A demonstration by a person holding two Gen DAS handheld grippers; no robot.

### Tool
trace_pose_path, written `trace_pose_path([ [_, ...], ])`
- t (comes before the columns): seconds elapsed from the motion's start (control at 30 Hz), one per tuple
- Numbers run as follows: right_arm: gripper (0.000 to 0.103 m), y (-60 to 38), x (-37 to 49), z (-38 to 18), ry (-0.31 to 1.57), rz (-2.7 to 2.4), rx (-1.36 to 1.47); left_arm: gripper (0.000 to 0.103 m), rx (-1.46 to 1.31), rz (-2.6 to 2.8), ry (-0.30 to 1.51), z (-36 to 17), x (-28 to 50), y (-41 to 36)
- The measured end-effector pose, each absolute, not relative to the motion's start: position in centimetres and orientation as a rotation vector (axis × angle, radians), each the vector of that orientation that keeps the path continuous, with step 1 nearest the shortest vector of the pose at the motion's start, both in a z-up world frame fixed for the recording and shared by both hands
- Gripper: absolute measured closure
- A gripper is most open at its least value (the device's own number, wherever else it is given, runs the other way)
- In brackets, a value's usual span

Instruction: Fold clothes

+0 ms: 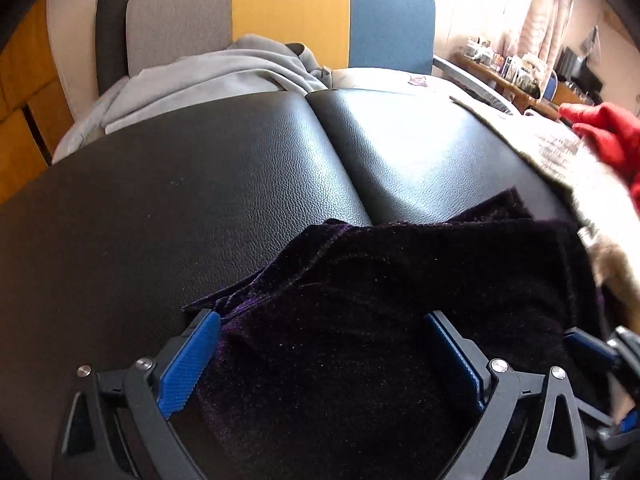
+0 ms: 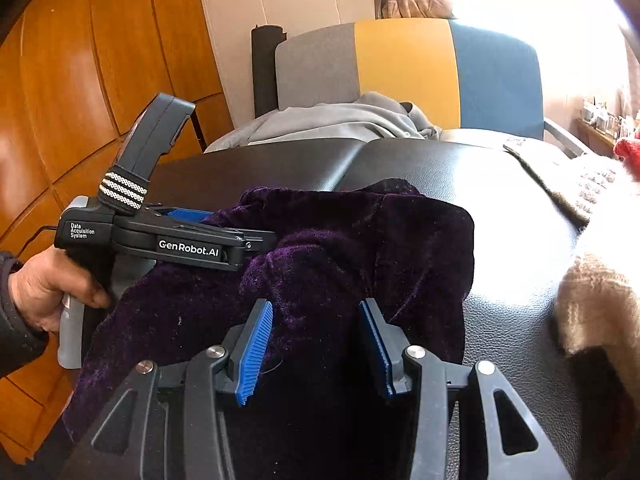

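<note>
A dark purple velvet garment (image 1: 400, 280) lies crumpled on a black leather surface (image 1: 200, 180), near its front edge. My left gripper (image 1: 322, 320) stands wide open over the garment's left part, one blue pad at the cloth's edge and the other over the cloth, neither pressing. In the right wrist view the same garment (image 2: 340, 248) is bunched up, and a hand (image 2: 44, 292) holds the left gripper at its left side. My right gripper (image 2: 316, 304) is partly open just above the velvet, with cloth below the gap and the pads clear of it.
A grey garment (image 1: 208, 76) is heaped at the back against a chair back (image 1: 292, 12) in grey, yellow and blue. A beige knit (image 1: 560, 152) and something red (image 1: 608, 132) lie to the right. Wooden panelling (image 2: 80, 80) stands at the left.
</note>
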State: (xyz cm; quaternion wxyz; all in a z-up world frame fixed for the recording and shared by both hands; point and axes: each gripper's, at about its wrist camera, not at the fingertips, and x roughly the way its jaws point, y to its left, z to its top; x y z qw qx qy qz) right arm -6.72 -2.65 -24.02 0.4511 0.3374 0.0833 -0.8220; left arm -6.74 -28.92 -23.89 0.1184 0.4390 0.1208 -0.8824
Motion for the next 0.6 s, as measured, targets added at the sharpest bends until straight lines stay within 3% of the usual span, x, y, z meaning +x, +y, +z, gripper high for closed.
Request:
trace_pose_path([
  [0.1,0.056,-2.3,-7.3,-24.1,0.148,-2.003,0.85,0.008,1.21,-2.576,0.518,-22.8,-4.3,-30.8],
  [0.2,0.053,-1.6,-8.3,-23.8,0.06,-1.947,0.912,0.007,1.151,-2.59,0.808,-22.6,0.1,-32.9],
  [0.4,0.05,3.0,-8.8,-20.8,-0.101,-1.951,0.942,0.005,1.141,-2.637,1.018,-24.0,6.0,-33.2],
  [0.47,0.037,5.0,-8.7,-20.5,-0.123,-1.955,0.955,0.003,1.136,-2.66,1.07,-24.5,6.1,-32.7],
  [0.6,0.033,5.9,-9.1,-23.3,-0.125,-1.891,1.104,0.001,1.123,-2.704,1.162,-24.6,5.8,-31.5],
])
